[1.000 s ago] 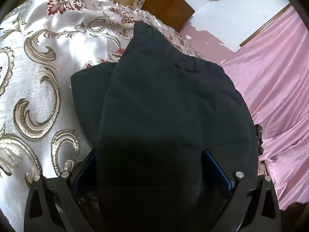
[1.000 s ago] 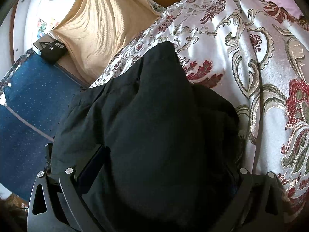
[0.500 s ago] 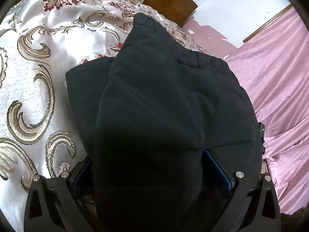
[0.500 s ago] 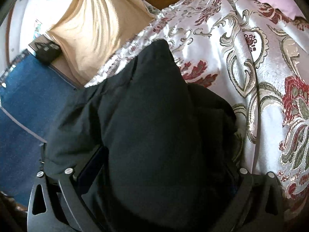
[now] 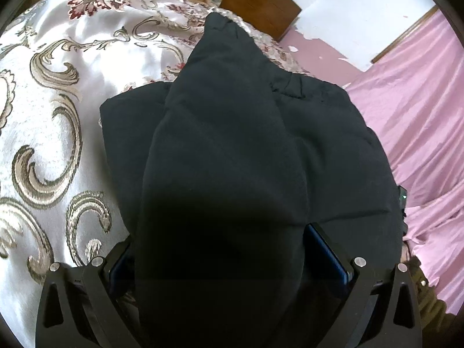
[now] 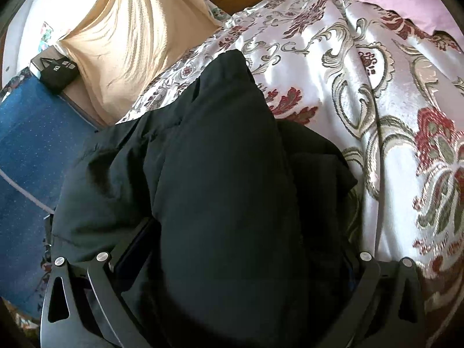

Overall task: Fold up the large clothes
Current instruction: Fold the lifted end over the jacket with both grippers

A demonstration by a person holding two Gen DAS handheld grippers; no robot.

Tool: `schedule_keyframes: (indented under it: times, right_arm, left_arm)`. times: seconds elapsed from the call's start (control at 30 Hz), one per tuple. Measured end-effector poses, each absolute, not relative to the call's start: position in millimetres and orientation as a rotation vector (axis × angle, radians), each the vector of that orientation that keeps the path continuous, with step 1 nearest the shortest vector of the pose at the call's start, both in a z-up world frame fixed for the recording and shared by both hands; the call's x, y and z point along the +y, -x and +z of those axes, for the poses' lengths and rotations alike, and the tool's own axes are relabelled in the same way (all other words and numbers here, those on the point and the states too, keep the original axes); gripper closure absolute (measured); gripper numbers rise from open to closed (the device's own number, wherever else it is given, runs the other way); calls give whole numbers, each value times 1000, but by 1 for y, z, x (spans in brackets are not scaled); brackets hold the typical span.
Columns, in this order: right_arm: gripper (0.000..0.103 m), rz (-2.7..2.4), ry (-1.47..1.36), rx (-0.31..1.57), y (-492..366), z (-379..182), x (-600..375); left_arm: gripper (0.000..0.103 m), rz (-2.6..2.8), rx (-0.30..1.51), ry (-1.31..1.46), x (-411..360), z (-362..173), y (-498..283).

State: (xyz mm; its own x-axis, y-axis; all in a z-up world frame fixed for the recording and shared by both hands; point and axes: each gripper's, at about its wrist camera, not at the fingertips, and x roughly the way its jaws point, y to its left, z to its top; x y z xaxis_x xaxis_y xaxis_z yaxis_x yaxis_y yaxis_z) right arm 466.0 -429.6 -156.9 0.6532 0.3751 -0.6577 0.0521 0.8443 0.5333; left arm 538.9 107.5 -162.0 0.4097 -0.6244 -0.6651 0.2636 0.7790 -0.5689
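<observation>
A black padded jacket (image 6: 220, 179) fills the right hand-held gripper (image 6: 232, 261), bunched between its fingers. It lies on a floral satin bedspread (image 6: 391, 110).

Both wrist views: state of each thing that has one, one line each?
Black padded garment: bunched, draped over both grippers, far end resting on the bedspread.
Left gripper: jaws apart, garment filling the gap; grip not confirmable.
Right gripper: same, fingertips hidden under fabric.
White floral satin bedspread: spread out, wrinkled.
Pink sheet: creased.
</observation>
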Motion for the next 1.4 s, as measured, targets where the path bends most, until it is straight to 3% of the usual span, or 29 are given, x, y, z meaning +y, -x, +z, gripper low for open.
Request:
schedule_keyframes:
  times: [0.1, 0.2, 0.37, 0.53, 0.63, 0.73, 1.13, 1.4]
  right_arm:
    - [1, 170, -545, 879, -467, -155, -428]
    - [5, 138, -517, 900, -467, -147, -421]
    - [35, 99, -493, 864, -452, -129, -410]
    - [65, 64, -487, 823, -434, -111, -403]
    - [78, 76, -506, 777, -421, -89, -399]
    - [81, 118, -510, 746, -405, -66, -393]
    - [83, 269, -406, 707, -335, -11, -334]
    - [83, 260, -360, 725, -288, -4, -312]
  left_arm:
    - [2, -522, 1058, 437, 105, -160, -542]
    - [25, -452, 1099, 482, 102, -150, -540]
    - [58, -329, 1123, 447, 87, -127, -531]
    - [80, -202, 1090, 295, 55, -92, -515]
    - [84, -151, 1063, 234, 53, -68, -498]
    - [86, -146, 1031, 245, 59, -42, -481]
    - [87, -74, 943, 157, 97, 30, -391]
    - [87, -74, 974, 198, 116, 10, -351]
